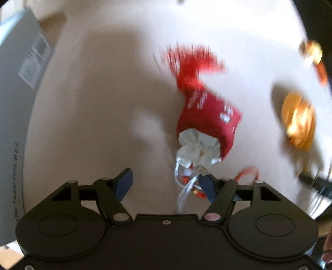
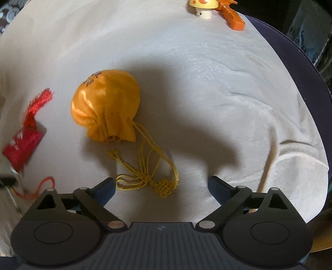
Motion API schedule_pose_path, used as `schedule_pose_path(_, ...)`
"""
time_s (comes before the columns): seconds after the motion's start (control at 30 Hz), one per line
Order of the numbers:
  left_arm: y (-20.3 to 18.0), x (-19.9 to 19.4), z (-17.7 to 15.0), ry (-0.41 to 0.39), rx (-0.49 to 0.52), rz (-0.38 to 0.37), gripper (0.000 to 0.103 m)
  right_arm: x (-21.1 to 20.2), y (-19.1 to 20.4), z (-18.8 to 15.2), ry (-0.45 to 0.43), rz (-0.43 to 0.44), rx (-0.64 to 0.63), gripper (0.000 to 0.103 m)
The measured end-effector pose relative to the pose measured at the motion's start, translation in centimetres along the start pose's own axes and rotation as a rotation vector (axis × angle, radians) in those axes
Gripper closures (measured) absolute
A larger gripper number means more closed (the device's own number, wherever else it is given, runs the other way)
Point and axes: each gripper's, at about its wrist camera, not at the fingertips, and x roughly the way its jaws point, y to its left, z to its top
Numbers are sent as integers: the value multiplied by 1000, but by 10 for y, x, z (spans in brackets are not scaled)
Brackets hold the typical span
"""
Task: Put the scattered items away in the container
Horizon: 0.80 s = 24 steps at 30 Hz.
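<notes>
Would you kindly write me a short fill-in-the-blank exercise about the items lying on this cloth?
1. The pouch nearest the right gripper is ____ in colour.
2. The red sachet ends in a red ____.
3. Beside the orange toy stands a small ____ figure.
4. The right gripper's jaws hold ____.

Missing words: orange; tassel; mushroom; nothing

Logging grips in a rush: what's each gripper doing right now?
Left gripper: open, nothing pinched; red pouch's cords by one finger.
Right gripper: open wide, empty, above the yellow pouch's cord.
</notes>
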Motion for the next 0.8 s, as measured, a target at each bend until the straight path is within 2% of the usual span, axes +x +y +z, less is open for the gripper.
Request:
schedule_pose_path(0.13,6,-17,20,-123,1,-16,35,4,5,1,0,-25,-15,0)
schedule_pose_path(0.23,-1,-18,26,-108,39,-72,33,6,7,1,2,-38,-27,0)
schedule_pose_path(0.3,-2,-20,23,-48,69,-208,33,6,5,1,1,-34,-27,0)
schedule_pose_path(0.33,-4,-23,22,-27,76,-302,33,6,4,2,1,-28,-25,0)
schedule_pose_path(0.4,-8,-31,20,-53,97,-457,32,6,2,2,-1,-19,-18,0)
schedule_pose_path(0.43,-10,-38,20,-90,108,-501,29,6,1,3,-2,-14,-14,0)
schedule_pose_path(0.47,-12,-40,23,-137,105,-500,17,6,0,3,-2,-11,-12,0)
schedule_pose_path(0.5,-9,-46,22,-189,88,-448,10,6,0,3,-3,-10,-10,0)
schedule_pose_path(0.57,-7,-47,22,-270,46,-266,11,6,1,2,-6,-10,-10,0)
schedule_pose_path(0.6,-8,-43,25,-273,28,-206,12,6,2,1,-6,-12,-13,0)
schedule_pose_path(0.7,-6,-23,32,-188,-13,-183,12,6,4,0,-6,-21,-29,0)
schedule_pose_path(0.8,-13,-13,33,-114,-46,-116,12,7,5,-2,-10,-32,-43,0)
